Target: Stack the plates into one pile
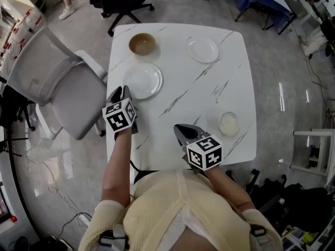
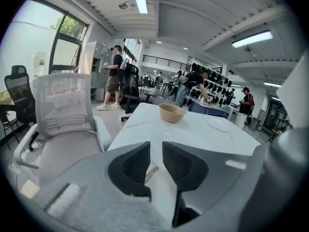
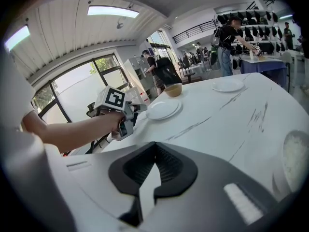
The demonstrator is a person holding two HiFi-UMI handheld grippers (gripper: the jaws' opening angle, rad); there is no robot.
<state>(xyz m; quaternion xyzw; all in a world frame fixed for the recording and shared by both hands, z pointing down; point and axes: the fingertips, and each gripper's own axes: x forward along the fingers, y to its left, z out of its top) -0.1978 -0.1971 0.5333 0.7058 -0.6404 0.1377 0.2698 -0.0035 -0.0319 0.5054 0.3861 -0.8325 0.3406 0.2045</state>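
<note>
The left gripper (image 1: 122, 94) hangs just beside the near rim of the round white plate (image 1: 142, 80) on the white marble-patterned table (image 1: 209, 95). Its jaws stand a narrow gap apart and clamp nothing. The right gripper (image 1: 181, 129), jaws together and empty, is over the table's front edge. A smaller round white plate (image 1: 203, 49) lies well apart, at the far side.

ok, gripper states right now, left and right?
Left gripper: open, jaws slightly apart, gripping nothing.
Right gripper: closed, empty.
</note>
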